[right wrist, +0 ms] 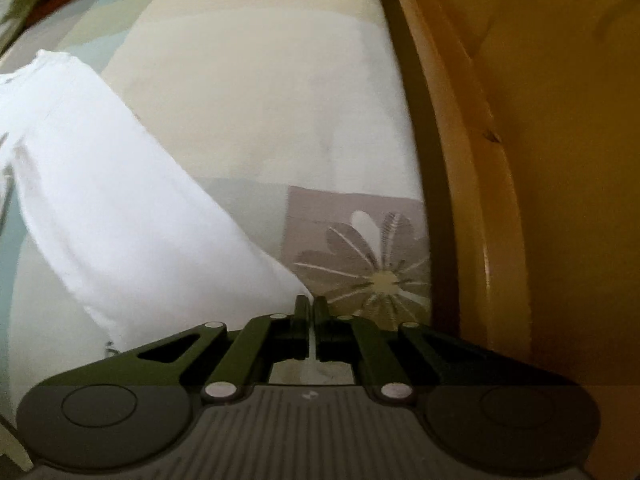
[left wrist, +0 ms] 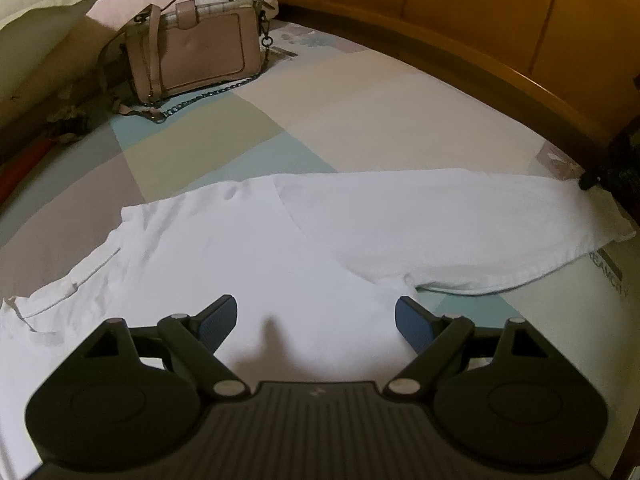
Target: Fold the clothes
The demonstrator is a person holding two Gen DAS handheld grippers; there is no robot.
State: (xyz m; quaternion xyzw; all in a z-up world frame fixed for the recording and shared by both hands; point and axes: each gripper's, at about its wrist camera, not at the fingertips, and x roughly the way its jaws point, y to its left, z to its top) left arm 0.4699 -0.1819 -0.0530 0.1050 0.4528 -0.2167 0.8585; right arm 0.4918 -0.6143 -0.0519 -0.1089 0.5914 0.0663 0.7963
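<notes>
Left wrist view showed our left gripper [left wrist: 316,322] hanging with its fingers wide apart over the white shirt [left wrist: 248,248] spread on the bed [left wrist: 360,112], likely to pick a spot to grab. Our right gripper [right wrist: 311,307] was pinched tight on the shirt's corner, likely to pull it over.

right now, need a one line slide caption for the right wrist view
Right gripper shut on a corner of the white shirt, stretched across the patchwork bedsheet beside the wooden bed frame.
</notes>
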